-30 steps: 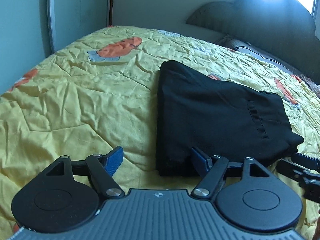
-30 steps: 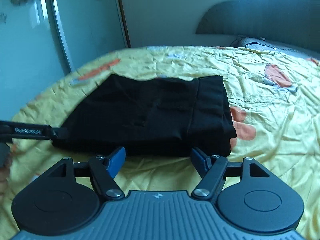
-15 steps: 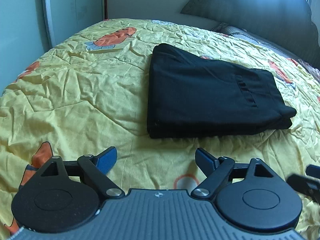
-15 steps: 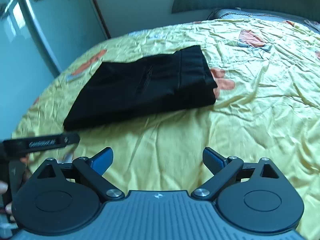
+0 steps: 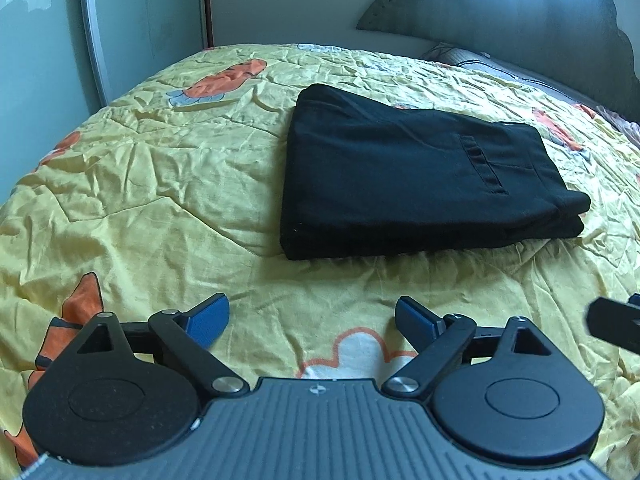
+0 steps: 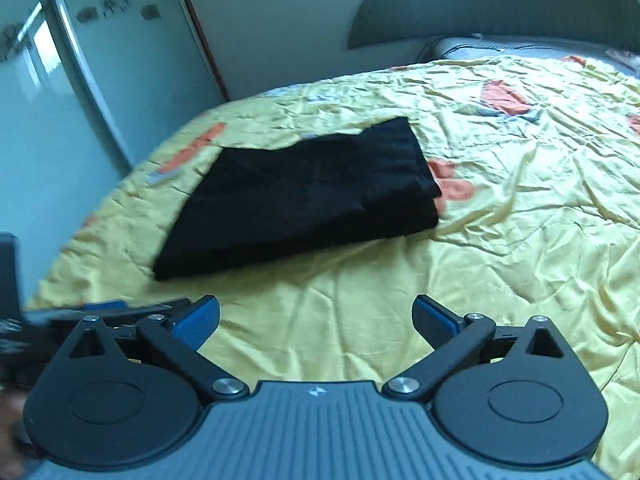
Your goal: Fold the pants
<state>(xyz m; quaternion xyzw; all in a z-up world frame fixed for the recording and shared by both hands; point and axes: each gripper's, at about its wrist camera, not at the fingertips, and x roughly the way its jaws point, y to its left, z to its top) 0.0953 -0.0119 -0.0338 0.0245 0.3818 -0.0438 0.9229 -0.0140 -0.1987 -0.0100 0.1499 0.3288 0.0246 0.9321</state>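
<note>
In the left wrist view the pants (image 5: 420, 184) lie as a compact black rectangle on the yellow quilt (image 5: 160, 200) of the bed, right of centre and farther off than the tool, with stacked layers showing at the near right corner and the edges fairly square. The left tool (image 5: 312, 316) hangs released, its jaws having just been opening, with only quilt between them and clear of the cloth. In the right wrist view the same bundle sits left of centre, apart from the right tool (image 6: 316, 316), which is likewise spread wide after just opening, nothing in it. Judging from this, the folding looks finished: the garment is let go and lies flat; at most a slight squaring of the bulging corner might remain
</note>
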